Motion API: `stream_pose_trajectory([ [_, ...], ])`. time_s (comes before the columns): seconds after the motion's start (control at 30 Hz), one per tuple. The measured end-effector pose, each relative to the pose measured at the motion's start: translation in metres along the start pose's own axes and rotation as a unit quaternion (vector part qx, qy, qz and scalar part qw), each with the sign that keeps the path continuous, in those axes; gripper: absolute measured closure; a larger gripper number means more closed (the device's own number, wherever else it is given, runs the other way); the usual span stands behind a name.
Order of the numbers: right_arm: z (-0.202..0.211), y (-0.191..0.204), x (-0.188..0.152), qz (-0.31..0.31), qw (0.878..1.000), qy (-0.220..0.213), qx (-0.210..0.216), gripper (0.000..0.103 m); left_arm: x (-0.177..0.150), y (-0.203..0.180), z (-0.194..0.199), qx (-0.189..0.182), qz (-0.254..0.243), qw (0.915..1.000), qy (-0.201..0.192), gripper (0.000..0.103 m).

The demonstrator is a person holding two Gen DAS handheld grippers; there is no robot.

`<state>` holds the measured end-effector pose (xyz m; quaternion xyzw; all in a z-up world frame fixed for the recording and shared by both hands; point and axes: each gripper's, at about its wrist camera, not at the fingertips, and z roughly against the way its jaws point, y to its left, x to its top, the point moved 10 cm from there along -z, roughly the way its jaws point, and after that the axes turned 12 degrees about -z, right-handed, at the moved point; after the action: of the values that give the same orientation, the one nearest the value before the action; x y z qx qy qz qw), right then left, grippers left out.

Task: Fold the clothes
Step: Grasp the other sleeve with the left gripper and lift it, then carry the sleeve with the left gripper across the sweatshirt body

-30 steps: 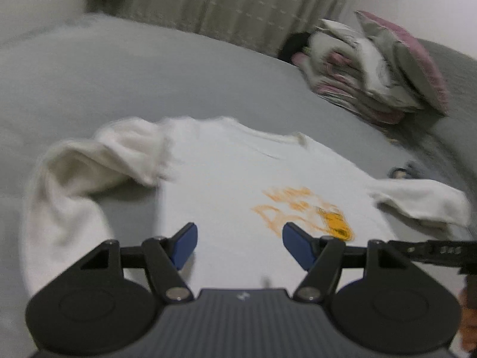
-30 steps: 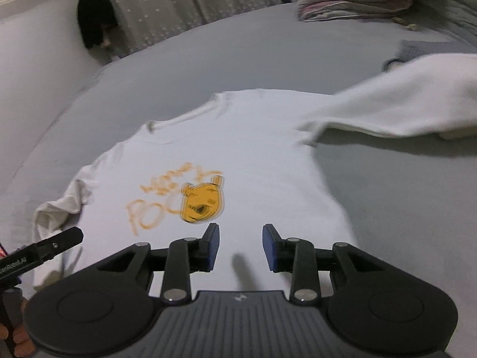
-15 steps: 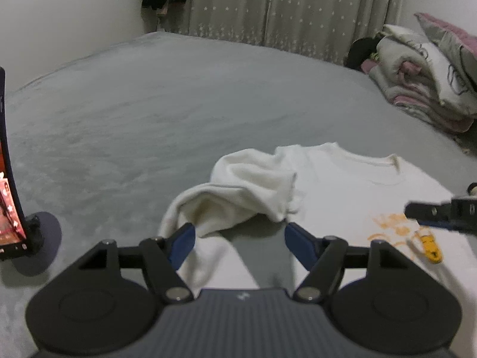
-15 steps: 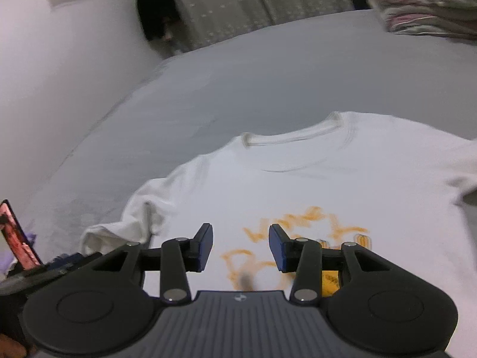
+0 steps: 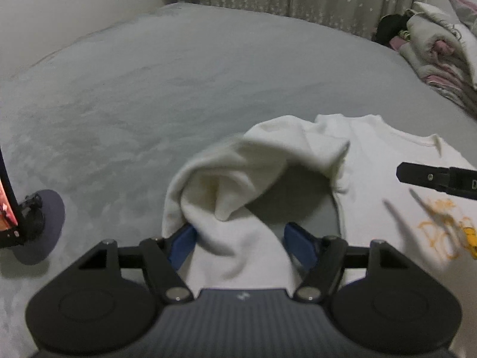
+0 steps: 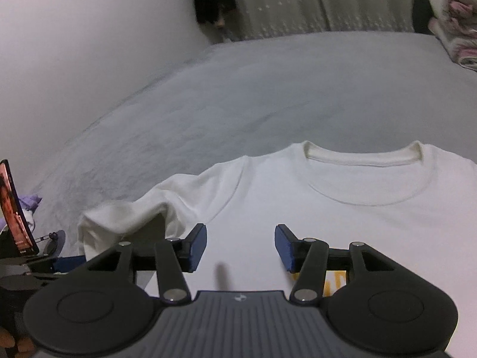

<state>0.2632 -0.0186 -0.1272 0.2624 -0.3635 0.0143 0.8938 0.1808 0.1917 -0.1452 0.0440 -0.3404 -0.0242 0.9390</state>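
Observation:
A white sweatshirt (image 5: 372, 164) with an orange print (image 5: 441, 232) lies front up on the grey bed (image 5: 149, 89). Its left sleeve (image 5: 238, 179) is bunched and bent back on itself. My left gripper (image 5: 241, 243) hangs low over that sleeve with its jaws closing. The cloth runs between the blue pads; the left pad sits at its edge and the right pad stands clear. My right gripper (image 6: 240, 247) hovers above the chest below the collar (image 6: 363, 156). Its jaws are opening and grip nothing. One right fingertip (image 5: 432, 176) shows in the left wrist view.
A phone on a round stand (image 5: 38, 226) is at the bed's left edge, also the phone (image 6: 13, 208) in the right wrist view. Folded bedding (image 5: 441, 47) is piled at the far right. Curtains and a dark hanging thing (image 6: 213, 3) line the back wall.
Both grippers swung left across the shirt: the left one from the chest to the bunched sleeve, the right one from the print towards the collar and shoulder. The right jaws have widened.

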Motion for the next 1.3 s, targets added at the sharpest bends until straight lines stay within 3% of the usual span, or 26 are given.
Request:
stream_pose_trajectory([
  [0.23, -0.008, -0.028, 0.000, -0.066, 0.995, 0.006, 0.070, 0.051, 0.006, 0.010, -0.014, 0.098, -0.028, 0.9946, -0.022, 0.050],
  [0.3, -0.003, -0.042, 0.008, -0.108, 0.991, -0.004, 0.080, 0.051, 0.011, 0.012, -0.018, 0.125, -0.032, 0.9912, -0.029, 0.070],
  [0.37, 0.001, -0.052, 0.014, -0.138, 0.986, -0.008, 0.093, 0.051, 0.018, 0.011, -0.021, 0.157, -0.045, 0.9858, -0.036, 0.083],
  [0.5, 0.011, -0.068, 0.025, -0.169, 0.980, -0.026, 0.104, 0.051, 0.035, 0.012, -0.009, 0.224, -0.073, 0.9689, -0.076, 0.086],
  [0.6, 0.014, -0.075, 0.029, -0.186, 0.976, -0.032, 0.106, 0.051, 0.057, 0.006, 0.013, 0.240, -0.088, 0.9576, -0.133, 0.086],
  [0.77, 0.012, -0.077, 0.035, -0.204, 0.971, -0.027, 0.123, 0.051, 0.091, -0.030, 0.045, 0.224, -0.133, 0.9387, -0.226, 0.086],
  [0.9, 0.011, -0.080, 0.039, -0.211, 0.969, -0.031, 0.121, 0.051, 0.109, -0.077, 0.049, 0.193, -0.179, 0.9295, -0.258, 0.086],
  [1.13, 0.022, -0.106, 0.047, -0.249, 0.963, -0.058, 0.089, 0.051, 0.121, -0.147, 0.027, 0.071, -0.230, 0.9321, -0.270, 0.078],
  [1.23, 0.024, -0.115, 0.049, -0.269, 0.957, -0.063, 0.085, 0.051, 0.114, -0.174, 0.011, -0.004, -0.259, 0.9315, -0.256, 0.065],
  [1.3, 0.025, -0.119, 0.050, -0.275, 0.956, -0.063, 0.081, 0.051, 0.104, -0.191, 0.003, -0.038, -0.290, 0.9268, -0.235, 0.049],
])
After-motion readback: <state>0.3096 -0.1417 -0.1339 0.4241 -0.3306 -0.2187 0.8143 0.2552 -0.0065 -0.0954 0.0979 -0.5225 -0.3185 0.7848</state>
